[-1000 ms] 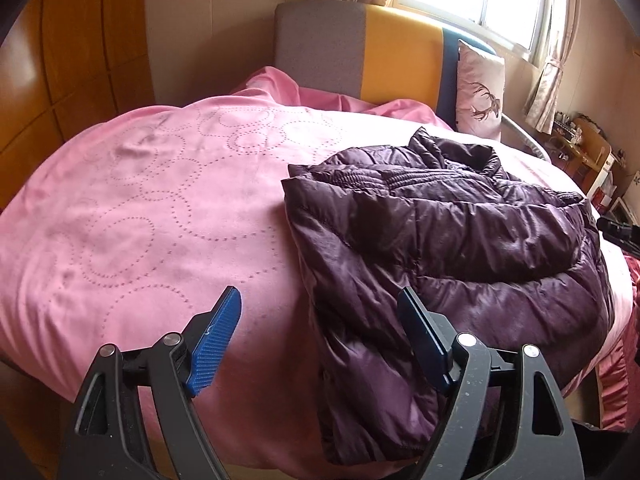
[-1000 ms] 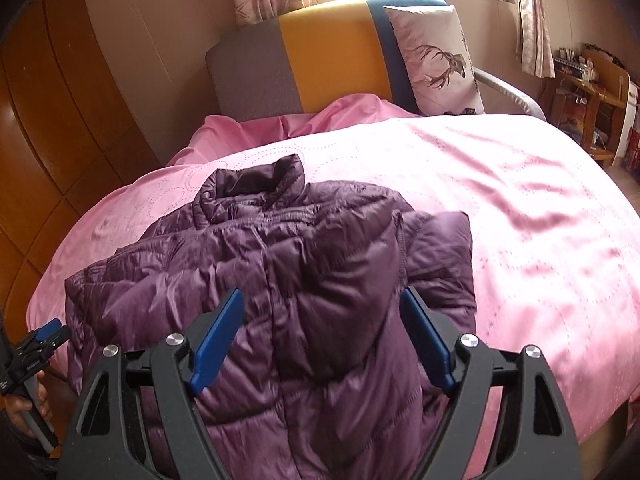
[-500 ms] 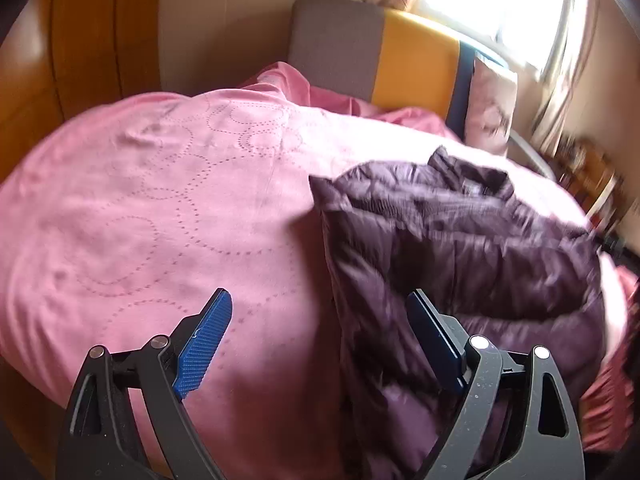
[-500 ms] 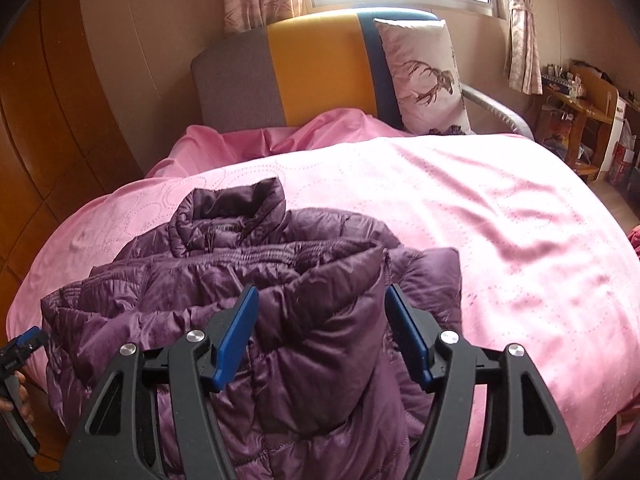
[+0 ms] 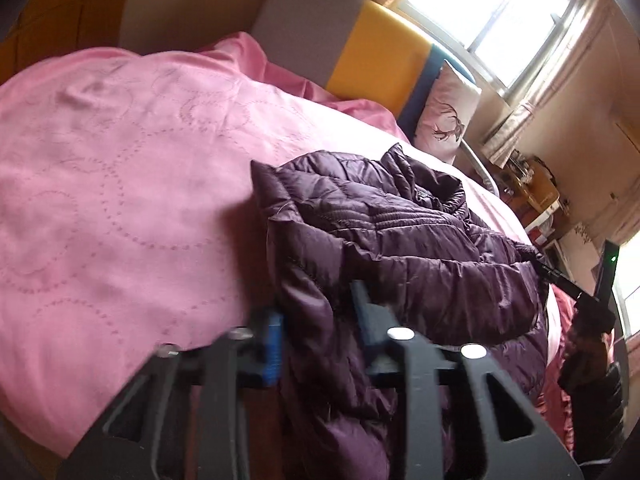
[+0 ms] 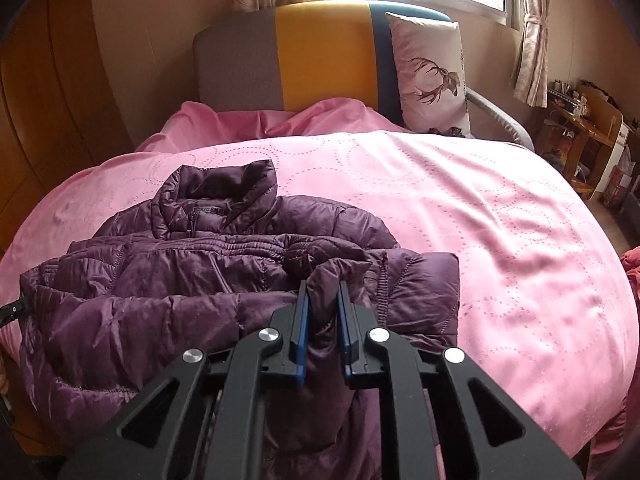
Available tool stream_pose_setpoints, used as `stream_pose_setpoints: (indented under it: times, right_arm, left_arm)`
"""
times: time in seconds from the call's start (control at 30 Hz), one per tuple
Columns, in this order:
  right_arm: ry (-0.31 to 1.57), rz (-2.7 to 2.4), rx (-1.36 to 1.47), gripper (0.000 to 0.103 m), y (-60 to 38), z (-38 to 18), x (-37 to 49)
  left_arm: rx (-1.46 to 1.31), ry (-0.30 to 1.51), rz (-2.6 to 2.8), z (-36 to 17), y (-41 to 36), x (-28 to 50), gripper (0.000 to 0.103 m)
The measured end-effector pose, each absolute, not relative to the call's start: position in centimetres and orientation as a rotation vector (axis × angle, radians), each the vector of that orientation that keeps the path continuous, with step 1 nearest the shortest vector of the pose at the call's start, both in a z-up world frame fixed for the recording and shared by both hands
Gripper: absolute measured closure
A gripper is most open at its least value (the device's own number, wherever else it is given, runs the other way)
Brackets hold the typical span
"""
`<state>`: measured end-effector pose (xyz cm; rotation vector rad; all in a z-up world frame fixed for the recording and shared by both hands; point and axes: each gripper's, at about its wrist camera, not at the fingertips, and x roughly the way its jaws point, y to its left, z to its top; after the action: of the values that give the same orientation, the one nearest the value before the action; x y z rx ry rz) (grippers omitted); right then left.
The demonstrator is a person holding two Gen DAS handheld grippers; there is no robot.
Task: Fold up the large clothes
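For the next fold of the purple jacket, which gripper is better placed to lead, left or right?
Probably right. The right gripper jaws, just closed, clearly pinch a ridge of the purple jacket. The left gripper also closed on the hem, but its view is blurred.

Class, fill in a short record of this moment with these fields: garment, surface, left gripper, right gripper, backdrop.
garment: purple puffer jacket, partly folded, collar toward the headboard
surface: pink bedspread
left gripper: jaws just closed on the jacket's near edge, view blurred
right gripper: jaws just closed, pinching a fold of the jacket
backdrop: grey, yellow and blue headboard; deer-print pillow leaning on it
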<state>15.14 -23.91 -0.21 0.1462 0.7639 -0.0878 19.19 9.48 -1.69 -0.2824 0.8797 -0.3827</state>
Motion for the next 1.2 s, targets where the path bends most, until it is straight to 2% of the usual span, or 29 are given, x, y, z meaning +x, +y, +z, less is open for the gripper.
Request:
stream_pose_setpoints:
  times: [0.07,0.13,0.4,0.73,0.93,1.2]
  right_arm:
    - [0.737,-0.104,0.156,0.094,-24.3,0.3,14.5]
    - [0.707,-0.117,0.165,0.095,-24.7,1.0,13.8]
    - [0.608,-0.12,0.214,0.095,-26.0,4.6,11.4]
    - [0.563,-0.178,0.285,0.096,-28.4,6.5,16.9]
    - [0.581,-0.248,0.267,0.096,-28.9,5.3,21.0]
    - [0.706,-0.348,0.195,0.096,-29.3,-0.6,26.7]
  left_arm:
    - [-0.263,0.846,-0.4,-1.1,8.9,19.1,0.098]
    - [-0.236,0.811,-0.399,-0.5,8.6,18.9,0.1]
    - [-0.176,0.682,-0.409,3.5,8.8,17.5,0.101]
    - [-0.189,0.631,-0.349,5.6,6.6,25.4,0.101]
    - [-0.194,0.657,-0.285,4.0,5.0,29.9,0.101]
    - [-0.153,0.789,-0.199,-1.3,3.4,34.7,0.102]
